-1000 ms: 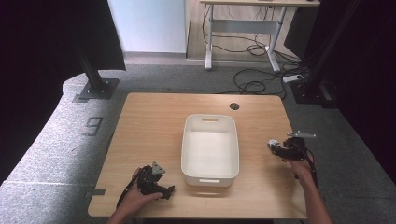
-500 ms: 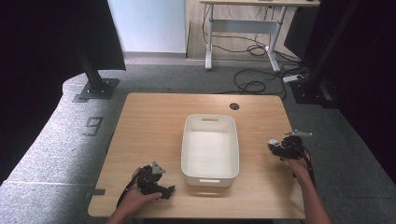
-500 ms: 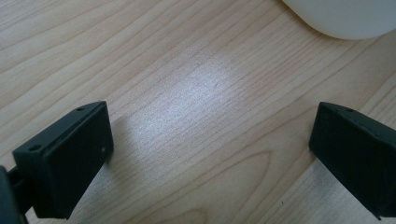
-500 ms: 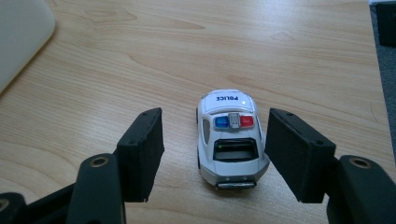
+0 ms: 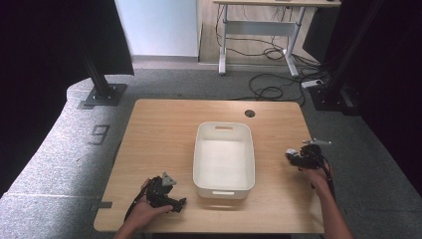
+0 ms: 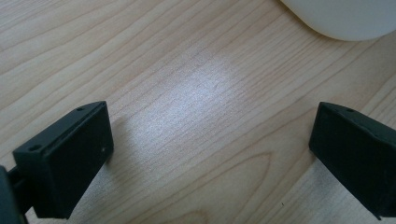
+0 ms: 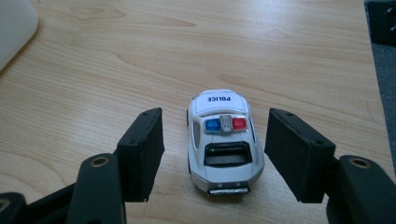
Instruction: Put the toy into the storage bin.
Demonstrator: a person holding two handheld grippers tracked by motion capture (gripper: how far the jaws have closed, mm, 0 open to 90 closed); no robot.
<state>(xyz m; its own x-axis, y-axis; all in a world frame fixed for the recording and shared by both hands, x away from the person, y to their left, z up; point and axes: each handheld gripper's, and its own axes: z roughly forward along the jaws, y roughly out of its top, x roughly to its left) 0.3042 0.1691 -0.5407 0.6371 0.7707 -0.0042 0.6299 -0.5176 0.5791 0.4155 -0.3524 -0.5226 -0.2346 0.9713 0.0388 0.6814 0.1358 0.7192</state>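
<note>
The little police car sits on the worktop near its right edge, right between the jaws of my right hand-held gripper, which stand apart on either side and aren't touching it. The white tub is mid-worktop. My left hand-held gripper rests near the front-left, jaws wide over bare wood.

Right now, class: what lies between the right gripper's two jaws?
In the right gripper view, a white toy police car sits on the wooden table between the open jaws of the right gripper, with a gap on each side; neither pad touches it.
</note>
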